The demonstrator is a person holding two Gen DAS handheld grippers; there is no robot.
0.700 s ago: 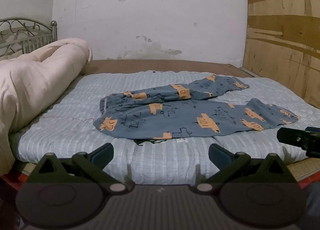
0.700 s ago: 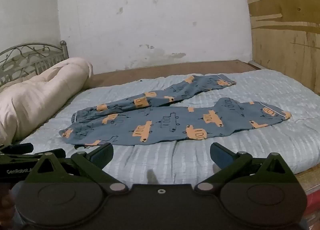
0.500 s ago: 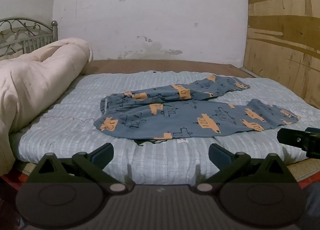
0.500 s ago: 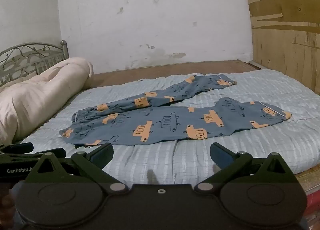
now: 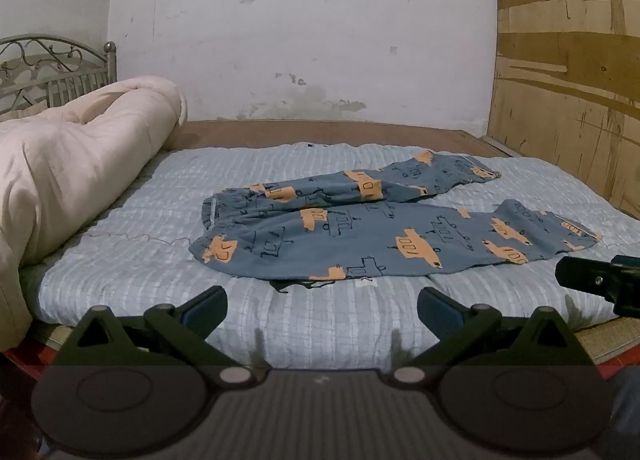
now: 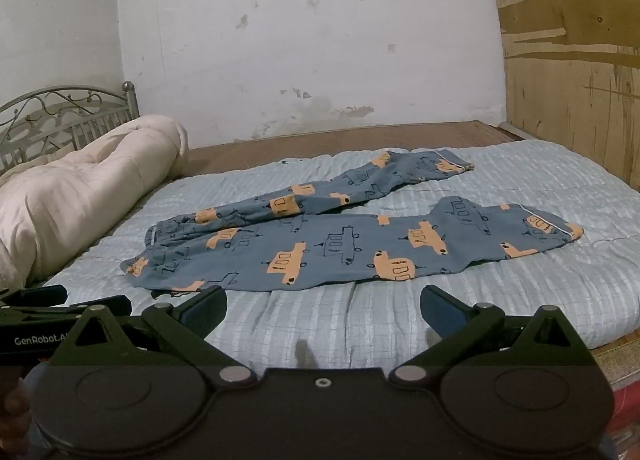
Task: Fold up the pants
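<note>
Blue pants with orange car prints (image 5: 360, 232) lie spread on the bed, waistband to the left, both legs running right in a V. They also show in the right wrist view (image 6: 340, 236). My left gripper (image 5: 322, 306) is open and empty, held over the bed's near edge, short of the pants. My right gripper (image 6: 323, 306) is open and empty too, also short of the pants. The right gripper's body shows at the right edge of the left wrist view (image 5: 600, 284); the left gripper shows at the left of the right wrist view (image 6: 60, 320).
A light blue quilted mattress cover (image 5: 140, 260) tops the bed. A rolled pink duvet (image 5: 72, 172) lies along the left side before a metal headboard (image 5: 52, 64). A plywood wall (image 5: 568, 100) stands on the right, a white wall behind.
Both grippers have edged slightly forward and to the side; the pants lie as before. Both stay open.
</note>
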